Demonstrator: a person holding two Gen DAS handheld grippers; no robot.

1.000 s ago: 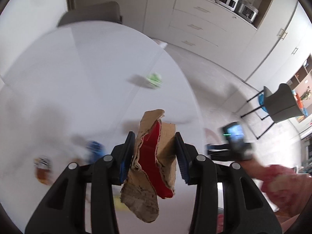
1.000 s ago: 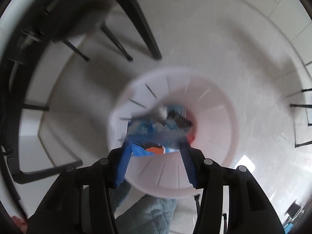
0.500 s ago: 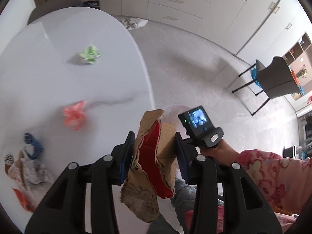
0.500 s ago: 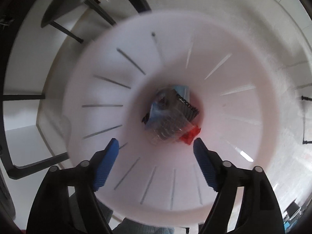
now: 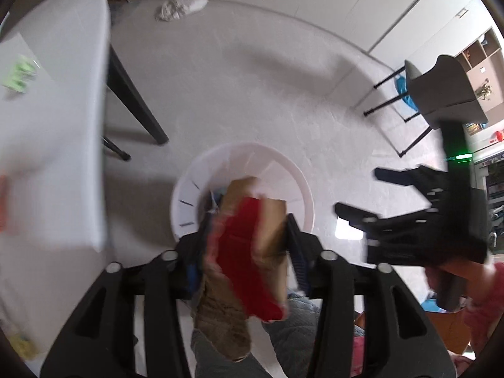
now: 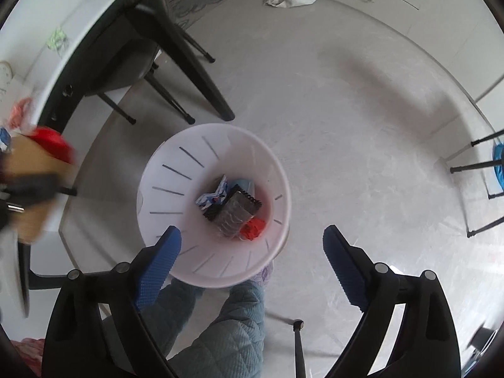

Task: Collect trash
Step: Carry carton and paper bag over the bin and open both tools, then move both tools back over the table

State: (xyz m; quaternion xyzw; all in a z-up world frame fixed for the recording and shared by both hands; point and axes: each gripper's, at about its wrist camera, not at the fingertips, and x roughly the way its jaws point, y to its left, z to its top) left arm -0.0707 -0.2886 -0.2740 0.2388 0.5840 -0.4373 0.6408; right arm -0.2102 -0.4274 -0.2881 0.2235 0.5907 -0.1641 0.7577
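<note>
**Cardboard scrap poised over the bin, right tool empty**

Left wrist view: the left gripper (image 5: 249, 245) has its jaws clenched on a torn piece of brown cardboard with a red printed face (image 5: 249, 252), which stands upright between the blue pads and hangs down past them. Directly beyond the scrap sits the round white plastic bin with slotted walls (image 5: 302, 189), standing on the pale tiled floor just beside the edge of the white bench (image 5: 63, 126). A crumpled green wrapper (image 5: 19, 74) lies on the bench near its far edge, and something orange shows at the bench's near left edge, too blurred to name. The right gripper (image 5: 406, 208) appears at the right of this view, off to the side of the bin.

Right wrist view: the right gripper (image 6: 252, 245) holds nothing; its jaws are spread wide, the left pad over the bin's (image 6: 277, 173) near rim. In the bottom of the bin lie a blue-and-white wrapper (image 6: 217, 192), a dark grey foil packet (image 6: 234, 214) and a small red crumpled scrap (image 6: 252, 230), touching one another. The cardboard (image 6: 28, 163) shows blurred at the left edge, near the bench (image 6: 63, 50).

The step in hand looks like dropping the cardboard into the bin. That calls for centring the left gripper over the opening, then releasing; the tall, stiff scrap could catch on the rim if let go off-centre. Afterwards, more litter waits on the bench.
</note>
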